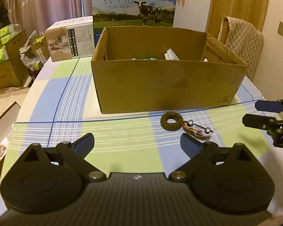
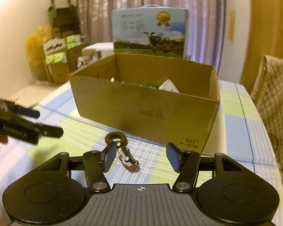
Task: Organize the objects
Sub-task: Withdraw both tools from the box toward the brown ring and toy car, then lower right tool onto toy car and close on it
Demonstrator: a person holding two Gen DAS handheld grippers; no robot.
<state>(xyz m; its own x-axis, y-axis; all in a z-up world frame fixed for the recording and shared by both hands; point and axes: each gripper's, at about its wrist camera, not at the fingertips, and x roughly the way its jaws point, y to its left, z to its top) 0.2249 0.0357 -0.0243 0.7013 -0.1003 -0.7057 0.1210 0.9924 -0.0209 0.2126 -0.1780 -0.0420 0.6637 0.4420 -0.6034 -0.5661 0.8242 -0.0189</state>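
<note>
An open cardboard box [image 1: 160,82] stands on the checked tablecloth; it also shows in the right wrist view [image 2: 141,105], with a white item [image 2: 168,86] and green packets inside. In front of it lie a brown ring [image 1: 171,122] and a small toy car [image 1: 199,130] on its roof. In the right wrist view the ring [image 2: 115,137] and car [image 2: 128,158] lie just ahead of the fingers. My left gripper [image 1: 137,144] is open and empty, left of the car. My right gripper [image 2: 141,157] is open and empty, close over the car; it shows at the left view's right edge [image 1: 254,113].
A milk carton box [image 1: 134,3] and a white product box [image 1: 71,39] stand behind the cardboard box. A padded chair [image 1: 241,43] is at the right of the table. Boxes and bags are stacked on the floor at the left [image 1: 5,56].
</note>
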